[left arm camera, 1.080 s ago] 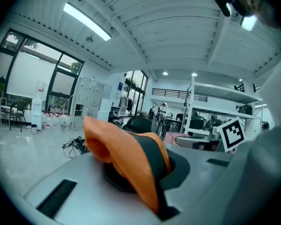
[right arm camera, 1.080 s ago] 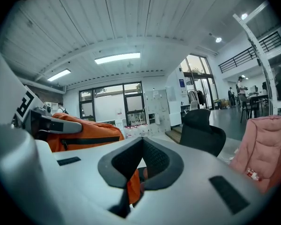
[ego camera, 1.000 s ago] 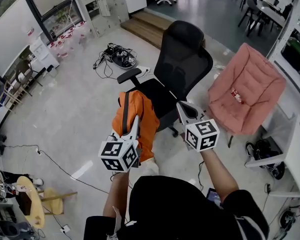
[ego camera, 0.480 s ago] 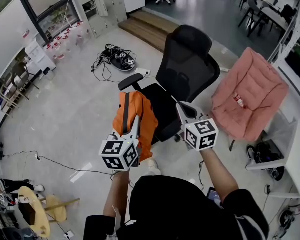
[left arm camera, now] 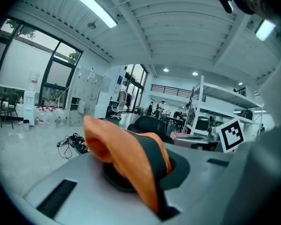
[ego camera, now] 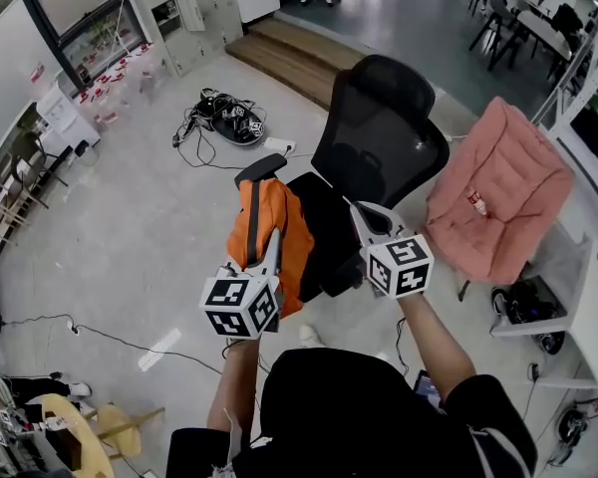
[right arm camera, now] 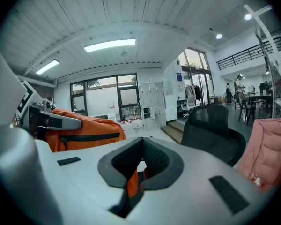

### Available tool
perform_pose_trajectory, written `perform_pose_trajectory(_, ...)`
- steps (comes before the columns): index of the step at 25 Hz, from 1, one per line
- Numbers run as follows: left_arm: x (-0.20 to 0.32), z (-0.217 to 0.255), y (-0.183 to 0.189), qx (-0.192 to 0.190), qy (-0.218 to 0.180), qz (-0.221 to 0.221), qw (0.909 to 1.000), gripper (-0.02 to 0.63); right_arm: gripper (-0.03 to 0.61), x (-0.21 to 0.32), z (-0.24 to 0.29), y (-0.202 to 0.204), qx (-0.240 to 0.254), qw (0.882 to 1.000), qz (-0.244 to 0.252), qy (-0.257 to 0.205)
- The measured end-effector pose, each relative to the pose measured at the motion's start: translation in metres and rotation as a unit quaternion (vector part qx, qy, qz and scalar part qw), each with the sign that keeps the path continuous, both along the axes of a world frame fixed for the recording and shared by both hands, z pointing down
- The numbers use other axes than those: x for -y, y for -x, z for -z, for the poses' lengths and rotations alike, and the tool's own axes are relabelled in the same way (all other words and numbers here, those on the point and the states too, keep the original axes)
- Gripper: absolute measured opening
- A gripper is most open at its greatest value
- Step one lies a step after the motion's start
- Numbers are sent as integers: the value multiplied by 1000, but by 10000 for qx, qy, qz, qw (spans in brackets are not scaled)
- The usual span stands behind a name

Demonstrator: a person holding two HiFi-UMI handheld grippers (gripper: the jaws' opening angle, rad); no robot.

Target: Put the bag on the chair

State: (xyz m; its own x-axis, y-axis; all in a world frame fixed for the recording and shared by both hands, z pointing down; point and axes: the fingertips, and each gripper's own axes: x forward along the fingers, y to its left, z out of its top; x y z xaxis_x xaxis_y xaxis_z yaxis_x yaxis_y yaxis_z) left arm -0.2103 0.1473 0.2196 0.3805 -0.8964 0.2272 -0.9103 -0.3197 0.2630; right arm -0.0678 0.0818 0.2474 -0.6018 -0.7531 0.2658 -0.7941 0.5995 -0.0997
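The left gripper (ego camera: 272, 242) is clenched on the orange bag (ego camera: 279, 217); its own view shows a fold of orange fabric with a dark strip caught between the jaws. In the head view the bag hangs from this gripper above the pale floor (ego camera: 149, 237), at about 8 o'clock of the black mesh office chair (ego camera: 379, 137), overlapping the seat's near left edge just under 1 armrest (ego camera: 259, 167); whether it touches the chair I cannot tell. The right gripper (ego camera: 362, 212), at the bag's 3 o'clock, has its jaws drawn together, with an orange sliver low in the slit that I cannot identify. A pink cushion (ego camera: 498, 197) lies at the chair's 4 o'clock, and a cable tangle (ego camera: 224, 116) at its 10 o'clock.
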Motion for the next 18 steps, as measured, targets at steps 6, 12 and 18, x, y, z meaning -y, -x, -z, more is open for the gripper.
perform_pose_trajectory(6,23,-4,18,-13,-79,-203,9998,21,0,24,-5,20,-52,10000,-77,29)
perform_pose_trajectory(12,40,-6,31,-6,-49,-252,9997,21,0,38,-10,36,-39,9999,-80,79)
perform_pose_trajectory(18,48,-13,40,-5,32,-230,9997,21,0,46,-20,41,-12,9997,-132,182)
